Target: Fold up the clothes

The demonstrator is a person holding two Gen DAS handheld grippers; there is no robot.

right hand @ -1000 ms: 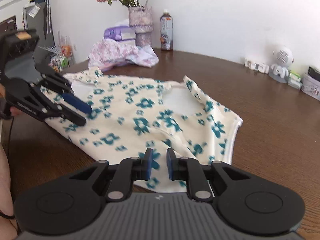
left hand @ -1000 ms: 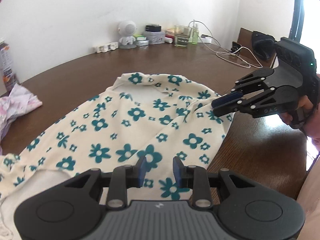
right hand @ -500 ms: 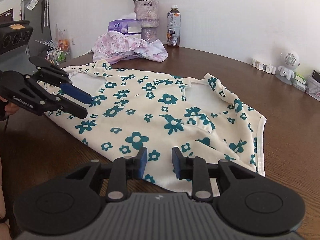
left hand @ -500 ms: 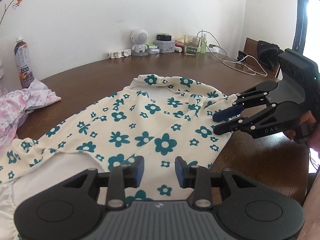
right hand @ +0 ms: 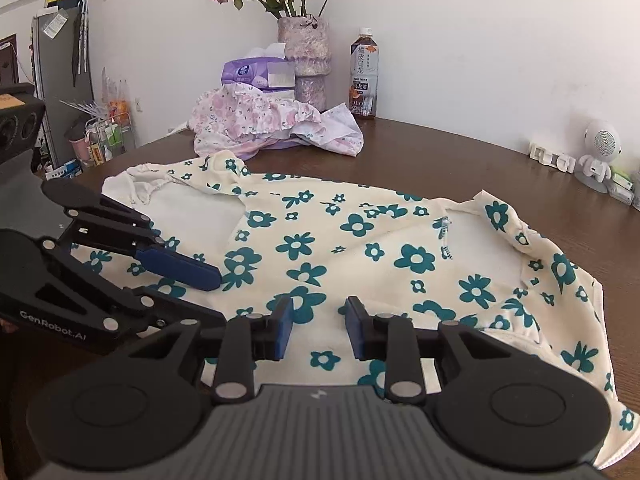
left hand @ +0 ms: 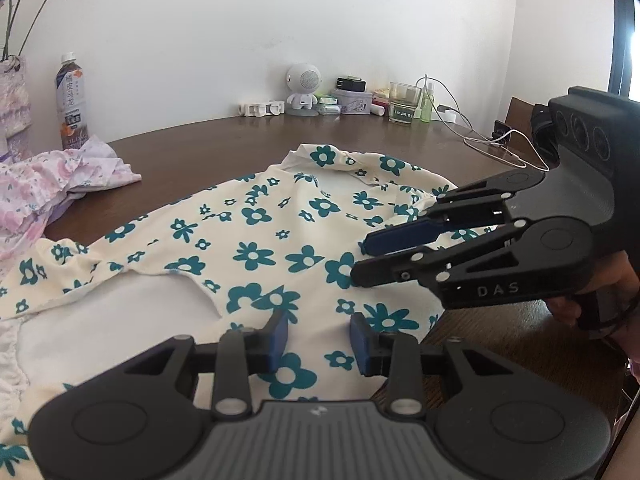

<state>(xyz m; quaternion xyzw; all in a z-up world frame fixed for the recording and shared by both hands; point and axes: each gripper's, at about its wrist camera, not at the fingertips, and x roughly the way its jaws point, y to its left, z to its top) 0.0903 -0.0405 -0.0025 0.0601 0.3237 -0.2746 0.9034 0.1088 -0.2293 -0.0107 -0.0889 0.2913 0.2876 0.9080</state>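
Holding both grippers over the near edge of the garment (right hand: 360,240), we have each set of jaws parted with nothing between them: the left gripper (left hand: 319,334) shows a clear gap over the printed cloth, and the right gripper (right hand: 319,322) the same. Seen from the other side, the right gripper's blue pads are only a little apart and its tips hang just above the fabric, though we cannot tell whether they touch it. The garment, cream with teal flowers, lies on the brown table (right hand: 460,152), mostly spread out; its white inner face shows in two patches, one toward the left end and one near the right, so we judge some part is turned over or lying open. We cannot say whether that is a fold in the making or just how the cloth lies. It is not yet a compact folded bundle, so most of the folding looks to remain. A second pink garment (right hand: 272,120) sits bunched at the far side by the vase (right hand: 306,60), also unfolded. A bottle (right hand: 364,76) and small clutter stand along the wall, well clear of our work.
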